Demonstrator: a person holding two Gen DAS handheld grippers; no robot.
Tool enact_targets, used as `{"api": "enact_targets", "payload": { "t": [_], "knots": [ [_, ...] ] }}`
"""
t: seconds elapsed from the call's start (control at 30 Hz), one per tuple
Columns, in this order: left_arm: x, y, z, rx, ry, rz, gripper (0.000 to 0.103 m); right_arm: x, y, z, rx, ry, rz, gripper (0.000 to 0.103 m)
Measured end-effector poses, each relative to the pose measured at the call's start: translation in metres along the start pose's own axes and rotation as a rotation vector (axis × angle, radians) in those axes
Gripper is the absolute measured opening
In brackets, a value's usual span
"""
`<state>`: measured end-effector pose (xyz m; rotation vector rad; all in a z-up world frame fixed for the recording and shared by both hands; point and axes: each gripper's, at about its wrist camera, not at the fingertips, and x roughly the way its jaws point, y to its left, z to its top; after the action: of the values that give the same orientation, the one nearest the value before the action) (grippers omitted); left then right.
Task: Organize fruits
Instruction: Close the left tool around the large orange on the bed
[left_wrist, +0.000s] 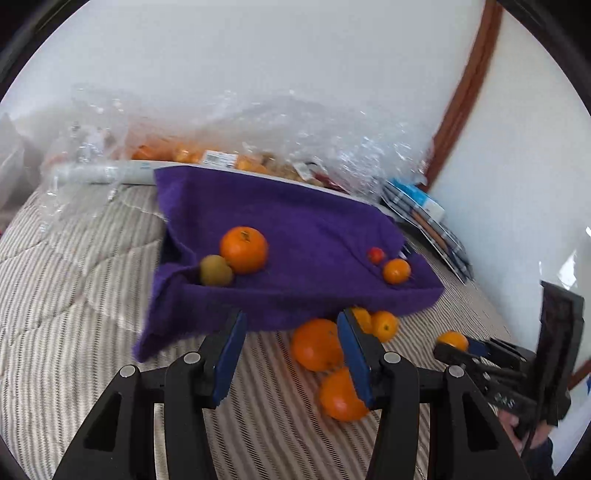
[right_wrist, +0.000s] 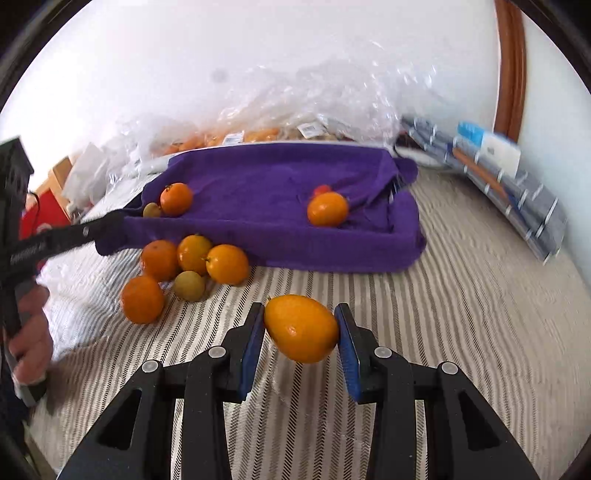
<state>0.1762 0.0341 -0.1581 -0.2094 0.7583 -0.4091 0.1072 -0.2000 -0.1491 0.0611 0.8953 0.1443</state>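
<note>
Four fruits on towel (right_wrist: 258, 184); five loose at its near edge; right gripper (right_wrist: 301, 328) clenching orange (right_wrist: 301, 328); left gripper (left_wrist: 291, 354) released, empty.

Fruit inside plastic bags (left_wrist: 229, 158) blurred; orange (left_wrist: 360, 319) half hidden behind left gripper (left_wrist: 291, 334) finger.

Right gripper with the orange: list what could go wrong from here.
1. The right gripper pinches the oval orange only at its two ends, in the air; it may slip or swivel out.
2. The loose pile of oranges lies on the sloping striped bedcover; a nudge could set them rolling.
3. The left gripper hangs open close to that pile and might knock it.
</note>
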Motion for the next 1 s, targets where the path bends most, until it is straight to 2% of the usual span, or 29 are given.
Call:
{"api": "enact_targets", "payload": {
  "t": [0.13,0.23,0.33,0.47,0.63,0.73,0.83,1.0],
  "knots": [
    [0.012,-0.012,-0.005,0.021,0.068,-0.057,0.049,0.003,-0.009,0.003,0.043,0.003,0.037,0.038],
    [0.02,-0.019,-0.007,0.032,0.104,-0.07,0.049,0.001,-0.01,0.003,0.053,-0.007,0.046,0.038],
    [0.025,-0.021,-0.007,0.024,0.122,-0.064,0.049,0.001,-0.012,0.002,0.069,0.0,0.06,0.038],
    [0.037,-0.02,-0.008,0.014,0.17,-0.013,0.049,-0.001,-0.013,0.001,0.076,-0.013,0.087,0.038],
    [0.043,-0.017,-0.006,0.003,0.188,-0.01,0.049,-0.001,-0.011,0.001,0.07,-0.011,0.101,0.038],
    [0.044,-0.016,-0.005,0.004,0.18,-0.015,0.04,0.001,-0.009,0.002,0.055,-0.003,0.124,0.038],
    [0.041,-0.016,-0.004,0.007,0.164,-0.006,0.039,0.002,-0.01,0.002,0.06,-0.003,0.139,0.038],
    [0.023,-0.016,-0.002,0.017,0.06,0.02,0.038,0.001,-0.016,0.002,0.083,-0.011,0.156,0.038]
  ]
}}
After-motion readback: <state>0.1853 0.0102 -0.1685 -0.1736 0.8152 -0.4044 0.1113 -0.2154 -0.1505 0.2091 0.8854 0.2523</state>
